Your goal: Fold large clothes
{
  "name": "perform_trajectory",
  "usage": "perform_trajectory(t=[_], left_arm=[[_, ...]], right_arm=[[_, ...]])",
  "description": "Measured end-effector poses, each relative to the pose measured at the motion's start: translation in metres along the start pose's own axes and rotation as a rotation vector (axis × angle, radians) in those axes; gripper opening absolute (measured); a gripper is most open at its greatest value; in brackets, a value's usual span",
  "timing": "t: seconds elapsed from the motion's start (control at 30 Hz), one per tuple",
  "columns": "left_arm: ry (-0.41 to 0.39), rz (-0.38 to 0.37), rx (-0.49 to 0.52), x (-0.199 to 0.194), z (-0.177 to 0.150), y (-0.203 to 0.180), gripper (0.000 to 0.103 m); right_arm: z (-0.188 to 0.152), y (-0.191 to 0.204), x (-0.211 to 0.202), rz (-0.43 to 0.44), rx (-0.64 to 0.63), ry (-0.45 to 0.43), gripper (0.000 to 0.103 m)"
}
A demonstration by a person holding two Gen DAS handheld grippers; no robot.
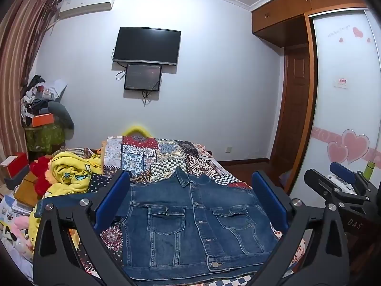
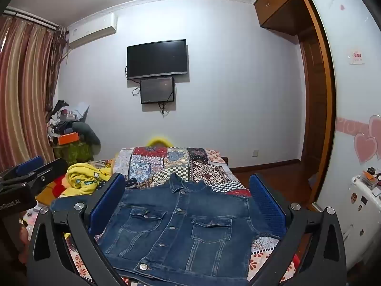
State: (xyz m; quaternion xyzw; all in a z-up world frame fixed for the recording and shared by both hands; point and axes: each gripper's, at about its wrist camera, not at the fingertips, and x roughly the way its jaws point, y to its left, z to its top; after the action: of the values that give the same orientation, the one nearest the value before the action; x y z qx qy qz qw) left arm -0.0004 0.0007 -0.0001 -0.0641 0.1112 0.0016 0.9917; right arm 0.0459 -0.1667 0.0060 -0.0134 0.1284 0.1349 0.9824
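Denim fills the lower middle of both wrist views: the denim jacket (image 1: 190,226) lies flat and buttoned, front up, on the patchwork bedspread (image 1: 152,157), with its collar pointing away toward the far wall and its hem nearest the cameras. Its long axis therefore runs straight ahead of both grippers, from hem to collar, and the sleeves reach out sideways; one sleeve shows to the left, passing behind the near finger, while the other is not clearly seen. The left gripper (image 1: 190,202) hangs above the hem end with its jaws spread wide and nothing between them, so the jacket's body is framed between the two blue pads. The right gripper (image 2: 188,205) sits just alongside it, also spread and empty, looking at the same garment from slightly further right, where the button line slants across the view. Each gripper appears at the edge of the other's view, so they stand close together. Judging from this, neither is clearly nearer; the left one suits the left sleeve and shoulder, the right one the opposite side. A yellow blanket (image 1: 71,174) lies bunched beside the jacket's left.
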Motion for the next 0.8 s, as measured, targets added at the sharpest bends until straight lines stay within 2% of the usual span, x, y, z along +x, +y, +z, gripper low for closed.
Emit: perform_trajectory(t=[0.1,0.47,0.8], left_arm=[[0.019,-0.003,0.017,0.003,0.001,-0.002,0.103],[0.01,0.014,0.009,0.002,0.0,0.003,0.103],[0.022,0.014,-0.01,0.006,-0.003,0.009,0.103]], right_arm=[[0.002,0.001,0.001,0.003,-0.006,0.004,0.103],[-0.002,0.009,0.001,0.002,-0.012,0.008,0.103],[-0.01,-0.006,0.009,0.003,-0.007,0.015,0.103]])
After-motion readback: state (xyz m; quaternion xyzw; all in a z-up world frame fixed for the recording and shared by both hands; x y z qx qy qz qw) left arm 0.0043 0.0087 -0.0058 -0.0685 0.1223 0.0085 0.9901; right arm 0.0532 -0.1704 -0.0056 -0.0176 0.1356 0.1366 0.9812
